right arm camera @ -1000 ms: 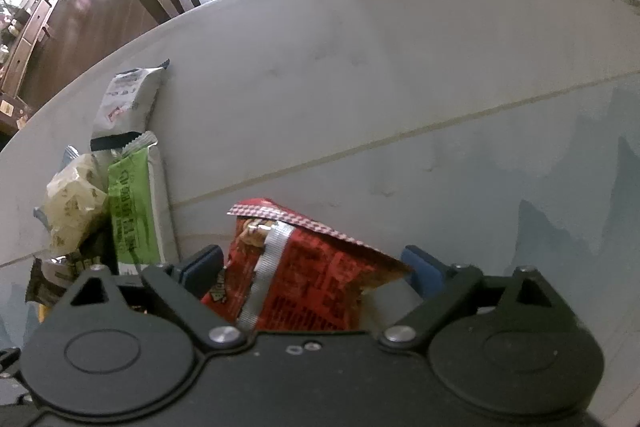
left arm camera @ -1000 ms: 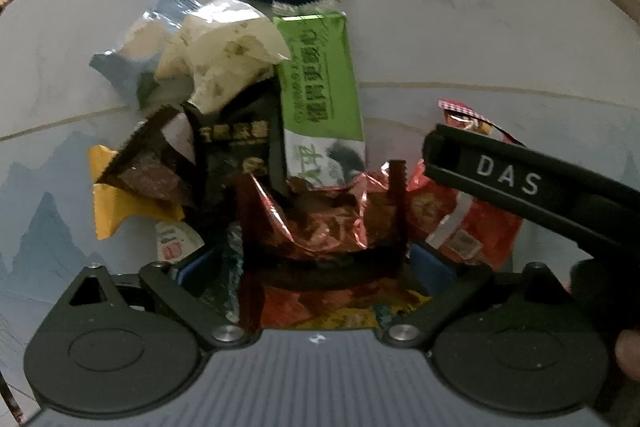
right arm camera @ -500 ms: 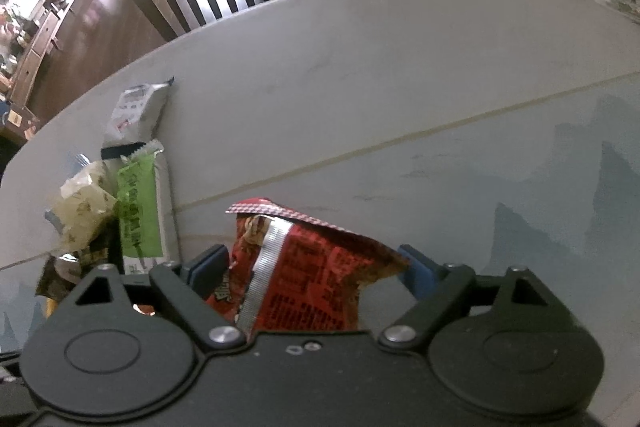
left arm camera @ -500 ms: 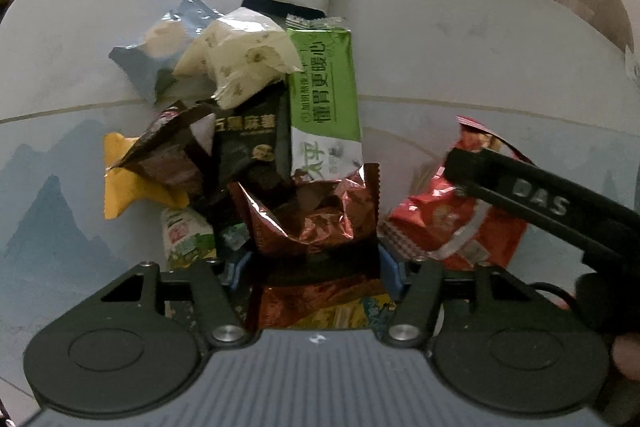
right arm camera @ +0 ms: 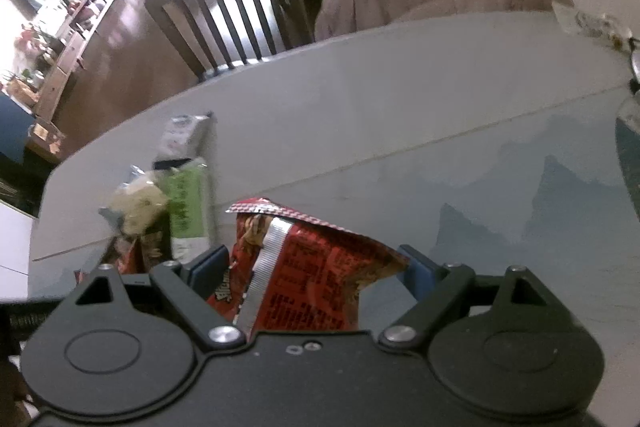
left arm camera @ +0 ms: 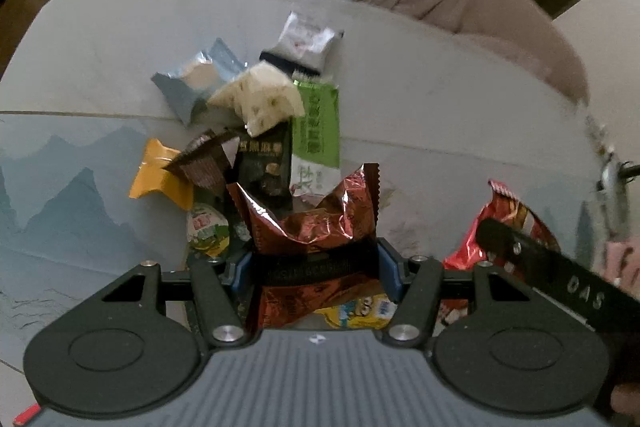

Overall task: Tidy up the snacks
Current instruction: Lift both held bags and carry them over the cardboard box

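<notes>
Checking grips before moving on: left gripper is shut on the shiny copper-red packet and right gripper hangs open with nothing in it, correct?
Not quite. The left gripper is shut on the copper-red packet, but the right gripper is not empty: the right wrist view shows it shut on a red snack bag.

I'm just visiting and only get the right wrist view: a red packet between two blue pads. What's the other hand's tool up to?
Observer: The left gripper has just been closing its jaws; it is shut on a crinkly brown foil packet.
Operator: Does the pile hold anything I can't see?
Observer: A yellow packet lies at its left edge.
Operator: Anything more?
Observer: A small green and white sweet sits beside it, nearer the camera.
</notes>
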The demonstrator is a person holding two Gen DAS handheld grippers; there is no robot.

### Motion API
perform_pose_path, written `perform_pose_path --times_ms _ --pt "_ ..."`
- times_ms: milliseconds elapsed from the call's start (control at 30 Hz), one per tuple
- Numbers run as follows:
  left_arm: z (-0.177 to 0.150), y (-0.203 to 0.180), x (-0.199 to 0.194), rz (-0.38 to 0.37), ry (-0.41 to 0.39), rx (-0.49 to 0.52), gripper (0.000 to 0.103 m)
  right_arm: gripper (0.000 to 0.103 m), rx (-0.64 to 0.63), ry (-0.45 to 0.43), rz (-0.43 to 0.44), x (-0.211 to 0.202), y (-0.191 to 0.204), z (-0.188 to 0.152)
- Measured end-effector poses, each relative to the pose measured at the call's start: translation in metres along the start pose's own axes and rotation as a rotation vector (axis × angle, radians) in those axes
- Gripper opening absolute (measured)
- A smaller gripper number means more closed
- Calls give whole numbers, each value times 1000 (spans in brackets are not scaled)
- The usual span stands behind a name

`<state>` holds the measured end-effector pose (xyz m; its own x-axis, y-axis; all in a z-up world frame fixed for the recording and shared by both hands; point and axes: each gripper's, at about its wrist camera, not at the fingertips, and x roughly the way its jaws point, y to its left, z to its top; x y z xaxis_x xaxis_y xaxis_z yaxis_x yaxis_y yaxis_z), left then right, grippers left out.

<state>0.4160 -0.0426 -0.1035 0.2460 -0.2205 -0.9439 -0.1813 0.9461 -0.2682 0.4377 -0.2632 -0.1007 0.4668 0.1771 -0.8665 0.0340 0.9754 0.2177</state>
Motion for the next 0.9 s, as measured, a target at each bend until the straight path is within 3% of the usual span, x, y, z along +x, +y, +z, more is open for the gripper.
perform_pose_path --times_ms 300,900 --pt "-22 11 -71 -66 -62 15 60 89 -84 -55 66 -70 21 -27" --pt "-147 69 -150 10 -61 97 60 89 -265 -18 149 -149 85 -135"
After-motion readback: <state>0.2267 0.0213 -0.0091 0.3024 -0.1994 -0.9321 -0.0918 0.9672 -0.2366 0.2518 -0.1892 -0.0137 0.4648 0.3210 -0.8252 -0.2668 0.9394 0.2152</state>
